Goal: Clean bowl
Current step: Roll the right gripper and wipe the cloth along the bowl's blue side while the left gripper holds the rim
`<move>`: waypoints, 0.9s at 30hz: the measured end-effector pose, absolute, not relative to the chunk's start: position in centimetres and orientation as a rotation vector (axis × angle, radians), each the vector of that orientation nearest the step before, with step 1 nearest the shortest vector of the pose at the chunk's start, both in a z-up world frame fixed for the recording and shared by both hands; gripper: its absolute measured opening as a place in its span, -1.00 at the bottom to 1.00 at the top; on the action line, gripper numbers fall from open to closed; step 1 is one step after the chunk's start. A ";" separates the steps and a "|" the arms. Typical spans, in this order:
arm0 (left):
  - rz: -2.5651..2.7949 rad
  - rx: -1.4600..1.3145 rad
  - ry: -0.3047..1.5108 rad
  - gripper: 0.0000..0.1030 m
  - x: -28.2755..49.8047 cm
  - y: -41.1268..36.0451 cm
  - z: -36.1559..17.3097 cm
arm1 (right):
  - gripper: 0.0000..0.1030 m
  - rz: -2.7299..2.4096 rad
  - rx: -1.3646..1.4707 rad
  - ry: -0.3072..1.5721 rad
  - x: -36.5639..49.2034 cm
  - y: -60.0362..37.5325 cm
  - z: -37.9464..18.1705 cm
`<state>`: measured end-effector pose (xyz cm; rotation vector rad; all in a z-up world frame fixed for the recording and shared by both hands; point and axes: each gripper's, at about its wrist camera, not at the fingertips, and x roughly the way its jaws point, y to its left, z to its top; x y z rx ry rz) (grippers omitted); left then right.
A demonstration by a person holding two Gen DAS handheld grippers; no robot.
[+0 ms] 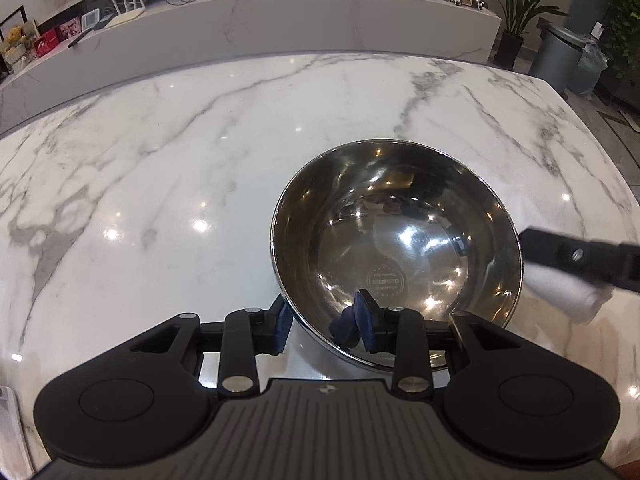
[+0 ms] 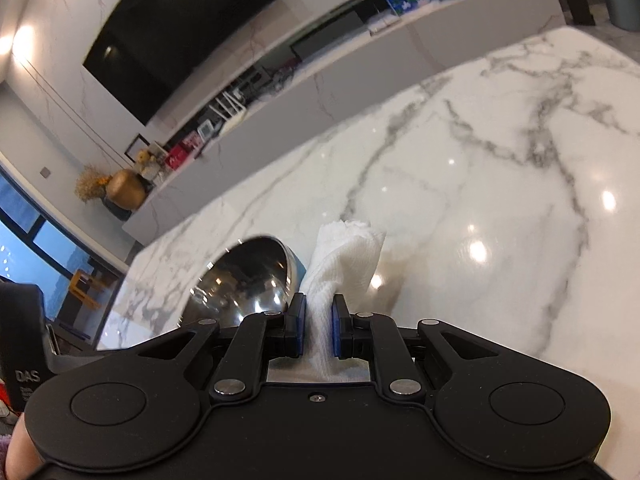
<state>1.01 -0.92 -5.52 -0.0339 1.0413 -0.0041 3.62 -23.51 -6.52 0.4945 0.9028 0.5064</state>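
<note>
The left claw point(image 1: 326, 330) straddled the shiny round steel bowl's point(image 1: 400, 240) rim, pads apart; the right claw point(image 2: 319, 326) pinched a white paper towel point(image 2: 344, 256) above the marble tabletop point(image 2: 480, 200).

A white marble desk point(image 1: 168, 152) is gleaming under ceiling lights, a potted plant point(image 1: 516, 8) and grey bin point(image 1: 560, 56) standing beyond (a dark screen point(image 2: 176, 36) is hanging opposite).
</note>
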 end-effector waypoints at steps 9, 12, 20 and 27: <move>0.004 -0.059 1.054 -0.21 0.9 -0.5 -5.7 | -0.77 0.504 0.463 0.967 3.4 -22.8 -7.7; 0.013 -0.090 1.070 -0.08 1.0 -0.1 -5.8 | -0.77 0.506 0.461 0.969 3.4 -22.8 -7.7; -0.015 -0.108 1.078 -0.31 1.2 -0.2 -5.7 | -0.77 0.512 0.473 0.959 3.5 -22.9 -7.4; -0.010 -0.093 1.048 -0.44 2.4 -0.1 -5.8 | -0.77 0.521 0.535 0.899 3.6 -24.1 -6.3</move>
